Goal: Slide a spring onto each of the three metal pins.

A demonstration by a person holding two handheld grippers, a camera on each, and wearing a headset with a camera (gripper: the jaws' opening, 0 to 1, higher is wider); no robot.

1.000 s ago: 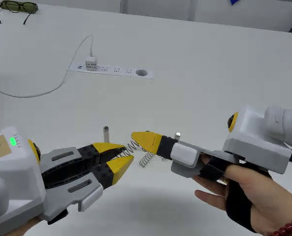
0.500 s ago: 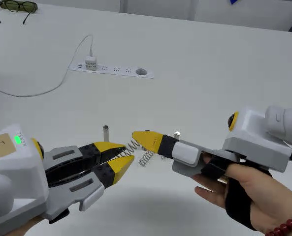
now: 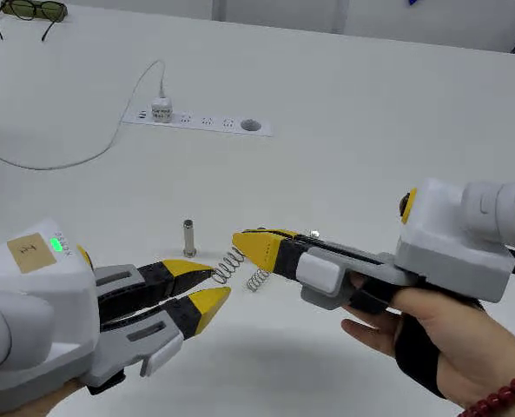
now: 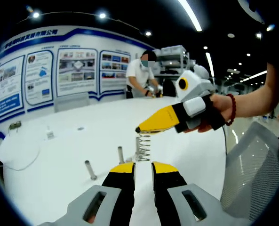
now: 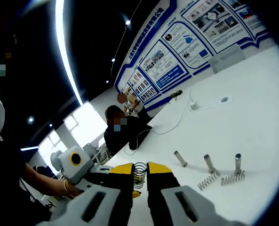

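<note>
My left gripper [image 3: 221, 281] is open and pulled back now, so only my right gripper [image 3: 240, 241], I think, pinches the spring [image 3: 231, 262] for a pin [image 3: 188, 237].

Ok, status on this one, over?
Right gripper shut on a spring; left gripper open near its lower end. All three pins bare, two loose springs on table. Nothing blocking the pins.
</note>
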